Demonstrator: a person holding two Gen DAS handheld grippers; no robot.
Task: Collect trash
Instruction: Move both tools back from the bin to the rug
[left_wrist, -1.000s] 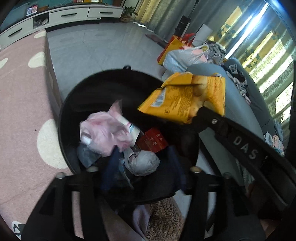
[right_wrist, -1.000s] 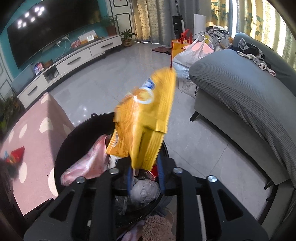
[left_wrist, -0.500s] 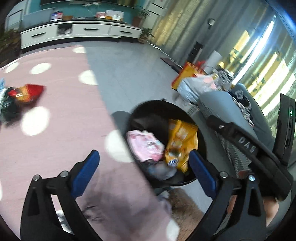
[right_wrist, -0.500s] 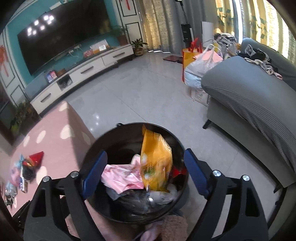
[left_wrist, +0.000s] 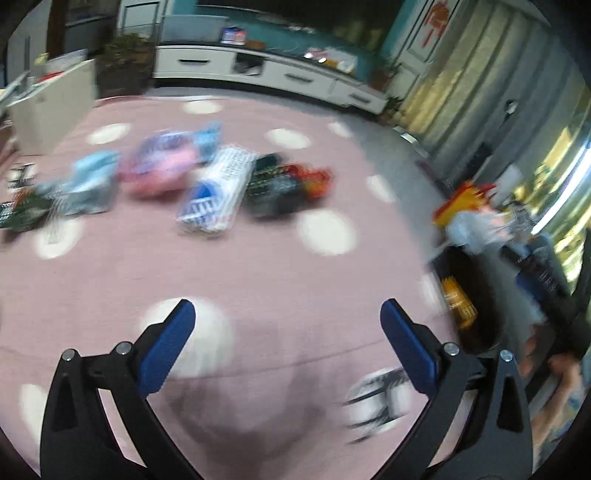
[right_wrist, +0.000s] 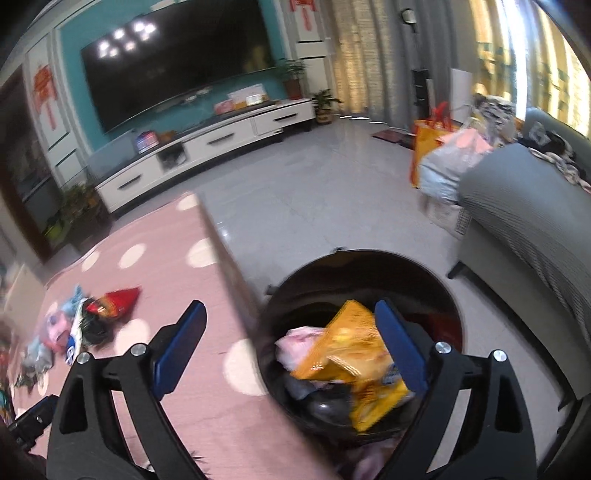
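since both the left claw (left_wrist: 287, 325) and right claw (right_wrist: 290, 326) have just been opening and hold nothing, the leftover wrappers (left_wrist: 218, 188) piled on the pink surface (left_wrist: 280, 266) look light, crinkly and slippery, so i'd pinch a flat edge, yellow bag (right_wrist: 354, 354) already sitting in the bin (right_wrist: 369, 258).

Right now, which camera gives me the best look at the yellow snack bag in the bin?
The right wrist view: the yellow snack bag lies in plain sight on top of the trash in the black bin, only slightly blurred. The left wrist view catches just a smeared yellow sliver at its right edge.
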